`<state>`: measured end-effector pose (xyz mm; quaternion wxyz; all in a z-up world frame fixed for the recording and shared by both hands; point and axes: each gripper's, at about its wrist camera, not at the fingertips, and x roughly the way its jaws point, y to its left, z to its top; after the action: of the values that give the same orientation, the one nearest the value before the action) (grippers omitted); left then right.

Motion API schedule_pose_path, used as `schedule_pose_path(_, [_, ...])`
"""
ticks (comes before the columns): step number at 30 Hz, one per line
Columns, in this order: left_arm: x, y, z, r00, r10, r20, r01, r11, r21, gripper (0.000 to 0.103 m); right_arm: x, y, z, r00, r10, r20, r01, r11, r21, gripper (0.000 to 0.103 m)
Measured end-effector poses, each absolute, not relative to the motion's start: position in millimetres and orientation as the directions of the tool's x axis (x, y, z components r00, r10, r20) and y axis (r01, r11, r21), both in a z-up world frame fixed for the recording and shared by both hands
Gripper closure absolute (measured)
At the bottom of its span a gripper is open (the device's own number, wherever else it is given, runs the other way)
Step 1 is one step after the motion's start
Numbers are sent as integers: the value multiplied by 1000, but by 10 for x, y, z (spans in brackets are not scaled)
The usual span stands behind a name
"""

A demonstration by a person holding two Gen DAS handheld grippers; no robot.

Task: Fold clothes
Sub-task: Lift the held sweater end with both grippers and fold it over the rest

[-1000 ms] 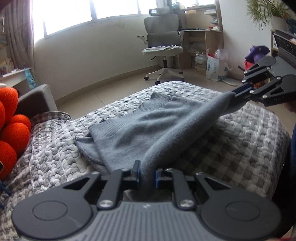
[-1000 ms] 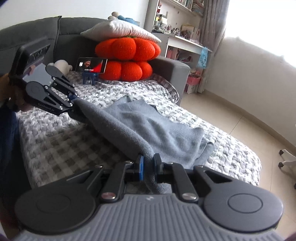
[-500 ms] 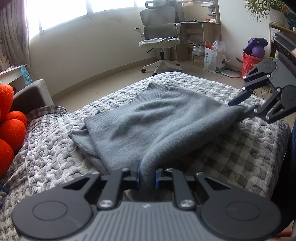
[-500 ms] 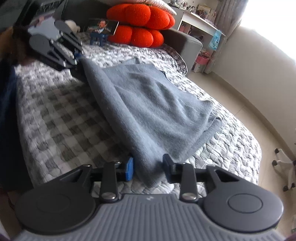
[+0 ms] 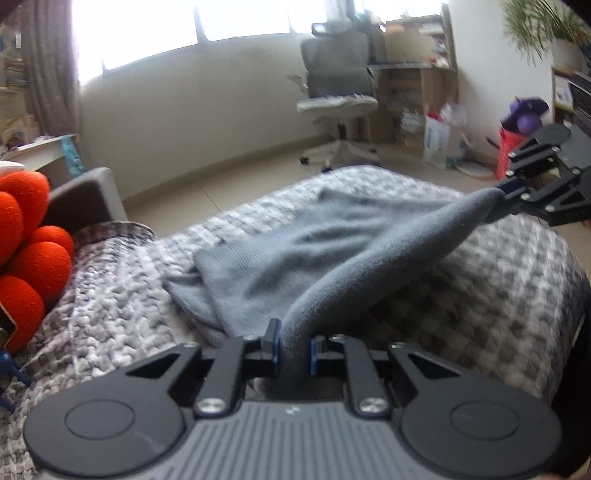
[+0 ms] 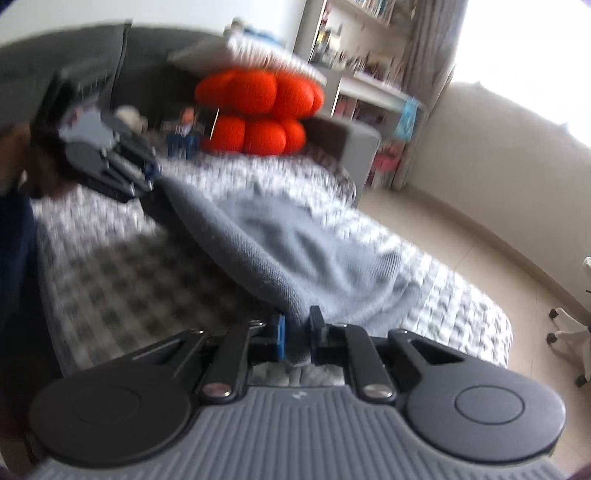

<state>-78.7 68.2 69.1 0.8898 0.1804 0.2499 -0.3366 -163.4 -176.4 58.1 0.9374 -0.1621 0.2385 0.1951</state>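
While both grippers clamp sweater (image 5: 332, 236), hem lifted.

Left gripper (image 5: 294, 344): black linkage arms, blue finger pads, silver screws, round discs flanking ribbed grey housing. Right gripper (image 6: 297, 338): same build. Dark navy sleeve (image 6: 14, 236).

Bright windows (image 5: 236, 18) line the pale curved wall ahead of me. A grey office chair (image 5: 338, 92) stands on the tiled floor (image 5: 229, 192). Orange cushions (image 6: 258, 110) sit on the grey sofa (image 6: 347, 144).
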Motion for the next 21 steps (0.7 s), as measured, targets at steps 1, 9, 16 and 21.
schedule_pose_path(1, [-787, 696, 713, 653, -513, -556, 686, 713, 148, 89, -1649, -1781, 620, 820, 296, -489, -436, 877, -201, 91])
schedule_pose_path(9, [-798, 633, 736, 664, -472, -580, 657, 738, 152, 89, -1643, -1775, 633, 808, 277, -521, -437, 873, -214, 91])
schedule_pose_path(16, [-1038, 756, 915, 676, -500, -542, 644, 759, 102, 89, -1811, -1843, 791, 819, 330, -470, -439, 887, -144, 91])
schedule_pose_path(21, [-983, 717, 766, 664, -462, -588, 642, 755, 131, 89, -1711, -1755, 695, 789, 296, -538, -446, 879, -171, 91])
